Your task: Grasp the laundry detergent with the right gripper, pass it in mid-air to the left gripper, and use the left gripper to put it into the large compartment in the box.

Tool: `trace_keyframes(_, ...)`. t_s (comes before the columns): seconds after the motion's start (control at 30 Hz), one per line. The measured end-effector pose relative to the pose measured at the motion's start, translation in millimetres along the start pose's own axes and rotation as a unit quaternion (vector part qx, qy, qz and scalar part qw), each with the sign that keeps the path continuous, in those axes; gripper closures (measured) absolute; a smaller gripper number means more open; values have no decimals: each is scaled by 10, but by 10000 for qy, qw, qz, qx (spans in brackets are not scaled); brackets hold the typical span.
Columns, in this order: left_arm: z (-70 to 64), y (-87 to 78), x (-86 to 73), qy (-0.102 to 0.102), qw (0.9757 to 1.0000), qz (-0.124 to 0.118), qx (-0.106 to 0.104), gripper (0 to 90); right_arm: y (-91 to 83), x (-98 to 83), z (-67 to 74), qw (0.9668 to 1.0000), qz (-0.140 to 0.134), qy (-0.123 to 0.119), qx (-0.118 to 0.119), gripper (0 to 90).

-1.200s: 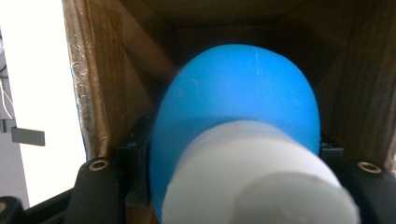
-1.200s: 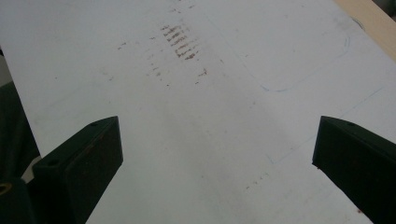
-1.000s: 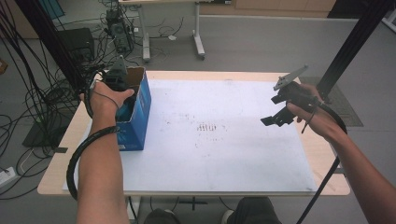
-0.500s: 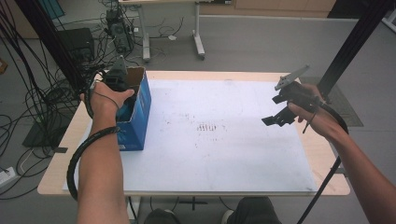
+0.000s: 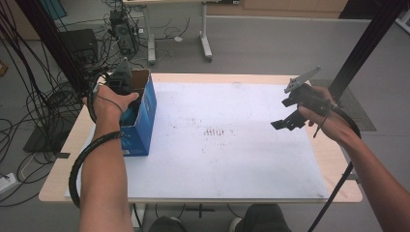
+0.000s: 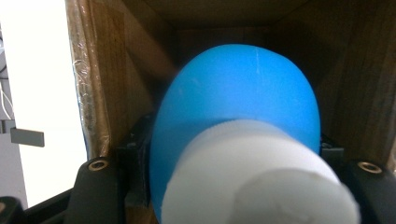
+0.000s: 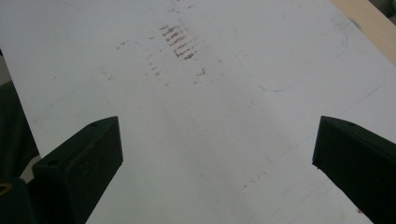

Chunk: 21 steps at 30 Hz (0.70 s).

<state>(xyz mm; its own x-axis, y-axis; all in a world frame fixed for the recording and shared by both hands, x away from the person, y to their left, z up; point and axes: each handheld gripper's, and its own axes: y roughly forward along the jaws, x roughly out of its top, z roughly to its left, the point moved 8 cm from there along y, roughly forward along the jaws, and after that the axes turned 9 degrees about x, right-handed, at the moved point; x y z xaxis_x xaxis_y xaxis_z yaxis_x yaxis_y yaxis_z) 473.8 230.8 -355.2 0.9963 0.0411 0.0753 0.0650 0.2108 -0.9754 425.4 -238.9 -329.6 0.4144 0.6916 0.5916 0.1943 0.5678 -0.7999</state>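
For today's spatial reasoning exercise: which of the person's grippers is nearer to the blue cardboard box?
Left. The left gripper reaches down into the open top of the blue cardboard box, shut on a blue and white object. The right gripper hangs open above the white sheet, far across the table.

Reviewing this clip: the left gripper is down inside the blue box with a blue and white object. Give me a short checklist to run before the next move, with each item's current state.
1. Left gripper closed on the blue and white object: ok, the jaws flank it tightly.
2. Object inside the blue box: ok, brown cardboard walls surround it in the left gripper view.
3. Object resting on the box floor: cannot tell, the bottom is hidden.
4. Box upright at the left edge of the white sheet: ok.
5. Right gripper open and empty, held over the sheet: ok.
6. Right gripper clear of the box: ok, far across the table.
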Motion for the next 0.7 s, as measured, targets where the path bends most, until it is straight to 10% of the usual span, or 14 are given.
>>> trace_keyframes(0.7,6,-7,-6,25,10000,-70,-32,346,-20,-7,9,10000,3,-1,-19,16)
